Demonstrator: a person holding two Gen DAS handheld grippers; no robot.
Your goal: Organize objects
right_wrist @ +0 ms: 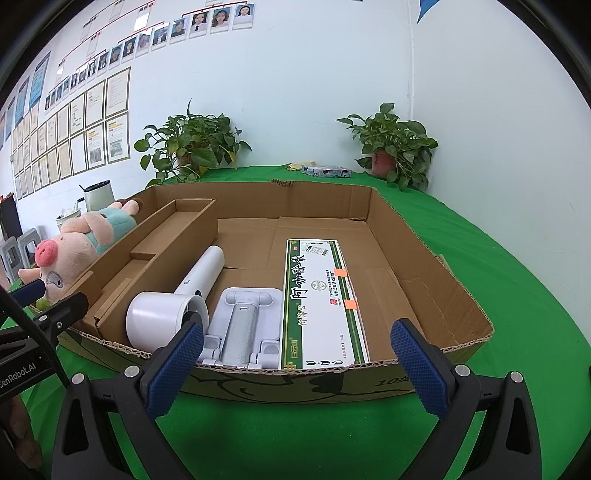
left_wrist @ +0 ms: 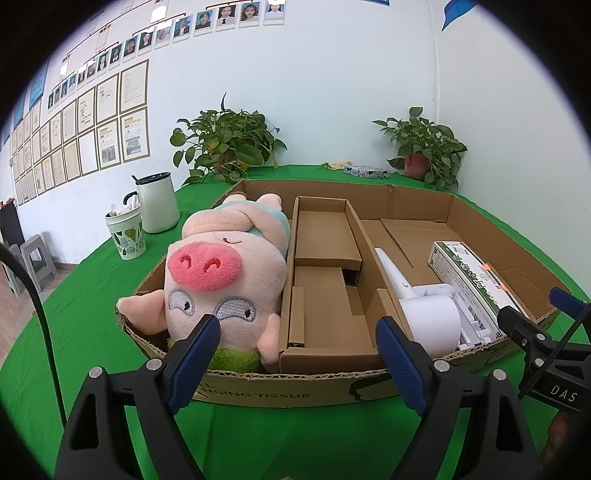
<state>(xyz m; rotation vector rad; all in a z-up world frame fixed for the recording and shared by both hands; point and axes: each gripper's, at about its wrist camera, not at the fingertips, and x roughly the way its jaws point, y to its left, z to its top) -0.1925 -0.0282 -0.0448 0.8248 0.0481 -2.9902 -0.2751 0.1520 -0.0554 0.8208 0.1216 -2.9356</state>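
Both our left gripper (left_wrist: pixel 297 338) and right gripper (right_wrist: pixel 297 343) gape wide, empty, at the cardboard tray's (right_wrist: pixel 295 380) near edge. Only our right view shows the phone stand (right_wrist: pixel 243 325) between hair dryer (right_wrist: pixel 173 306) and medicine box (right_wrist: pixel 319 302); our left shows the plush pig (left_wrist: pixel 225 266) filling the tray's left edge.

Office: wall of staff photos (left_wrist: pixel 225 16)

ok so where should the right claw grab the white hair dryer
Take the hair dryer by its slim round handle, coming from above with the fingers either side. The handle lies flat and bare, pointing away, while the wide barrel looks too fat. The right claw is open and empty.
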